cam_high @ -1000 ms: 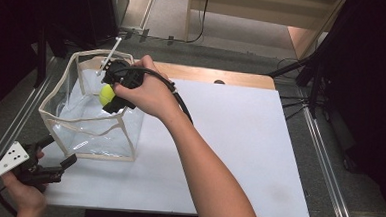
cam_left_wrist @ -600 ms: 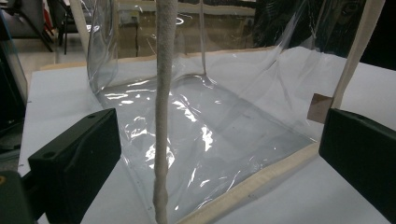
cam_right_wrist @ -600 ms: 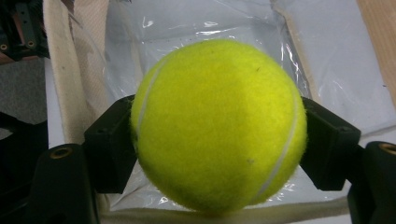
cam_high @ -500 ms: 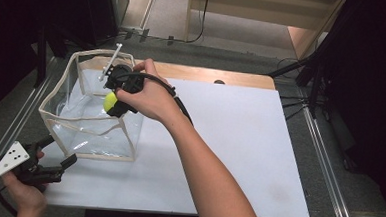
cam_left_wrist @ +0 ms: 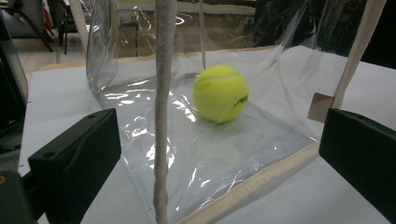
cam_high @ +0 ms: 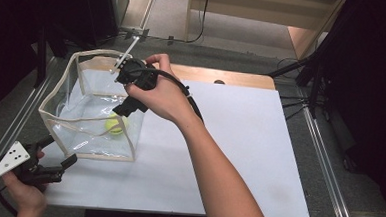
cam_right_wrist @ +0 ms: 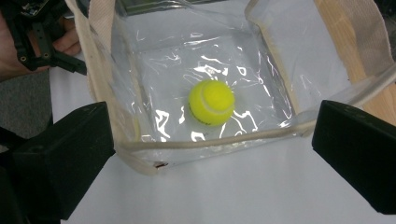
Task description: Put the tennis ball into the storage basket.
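Yellow tennis ball (cam_high: 115, 124) inside clear bag (cam_high: 65, 127)

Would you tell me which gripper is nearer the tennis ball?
Right. The right gripper hovers open just above the tennis ball; the left gripper sits outside the clear bag's corner.

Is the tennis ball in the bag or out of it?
In. The ball lies on the floor of the clear bag, inside its walls, below the open right gripper, free of its jaws.

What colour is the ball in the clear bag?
Bright yellow-green ball, with a pale curved seam; clearest in the left gripper view.
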The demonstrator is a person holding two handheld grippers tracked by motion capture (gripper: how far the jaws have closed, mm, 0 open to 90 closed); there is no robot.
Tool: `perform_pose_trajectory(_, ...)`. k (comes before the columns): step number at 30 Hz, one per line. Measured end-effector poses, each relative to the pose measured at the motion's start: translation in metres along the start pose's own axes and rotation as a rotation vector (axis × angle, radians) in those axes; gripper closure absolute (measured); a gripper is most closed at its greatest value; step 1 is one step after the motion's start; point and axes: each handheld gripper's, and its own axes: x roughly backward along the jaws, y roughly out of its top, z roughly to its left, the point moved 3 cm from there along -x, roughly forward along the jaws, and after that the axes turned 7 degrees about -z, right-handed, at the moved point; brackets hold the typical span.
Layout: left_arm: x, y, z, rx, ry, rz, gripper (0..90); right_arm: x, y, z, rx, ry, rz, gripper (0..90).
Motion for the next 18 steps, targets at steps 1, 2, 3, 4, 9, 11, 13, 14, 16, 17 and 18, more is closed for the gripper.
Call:
perform_pose_trajectory(1, 0.0, 0.0, 0.0, -0.001, -0.001, -0.002, 0.0, 0.001, -0.001, 0.0, -0.009, 0.003, -0.001, 0.0)
perform_pose_trajectory(2, 0.0, 0.0, 0.0, -0.001, -0.001, 0.0, 0.0, 0.002, -0.003, 0.0, -0.015, 0.005, -0.001, 0.0)
perform_pose_trajectory(3, 0.0, 0.0, 0.0, -0.001, -0.001, -0.001, 0.0, 0.003, -0.005, 0.0, -0.016, 0.006, -0.003, 0.0)
perform_pose_trajectory(4, 0.0, 0.0, 0.0, -0.002, -0.001, -0.001, 0.0, 0.003, -0.007, 0.0, -0.021, 0.008, -0.002, 0.0)
perform_pose_trajectory(9, 0.0, 0.0, 0.0, 0.001, 0.0, -0.001, 0.0, 0.002, -0.018, -0.002, -0.03, 0.009, 0.005, 0.0)
perform_pose_trajectory(11, 0.0, 0.0, 0.0, -0.002, -0.001, -0.001, 0.0, 0.002, -0.023, -0.003, -0.04, 0.01, 0.009, 0.0)
perform_pose_trajectory(13, 0.0, 0.0, 0.0, -0.002, -0.001, -0.001, 0.0, 0.002, -0.027, -0.003, -0.048, 0.005, 0.015, 0.0)
perform_pose_trajectory(14, 0.0, 0.0, 0.0, -0.004, -0.001, 0.001, 0.0, 0.002, -0.029, -0.004, -0.034, 0.007, 0.013, 0.0)
perform_pose_trajectory(16, 0.0, 0.0, 0.0, -0.003, 0.0, 0.0, 0.0, 0.002, -0.033, -0.004, -0.045, 0.006, 0.014, 0.0)
perform_pose_trajectory(17, 0.0, 0.0, 0.0, -0.002, -0.001, 0.0, 0.0, 0.002, -0.035, -0.004, -0.036, 0.004, 0.014, 0.0)
perform_pose_trajectory(18, 0.0, 0.0, 0.0, -0.002, 0.0, -0.001, 0.0, 0.002, -0.037, -0.004, -0.042, 0.004, 0.016, 0.0)
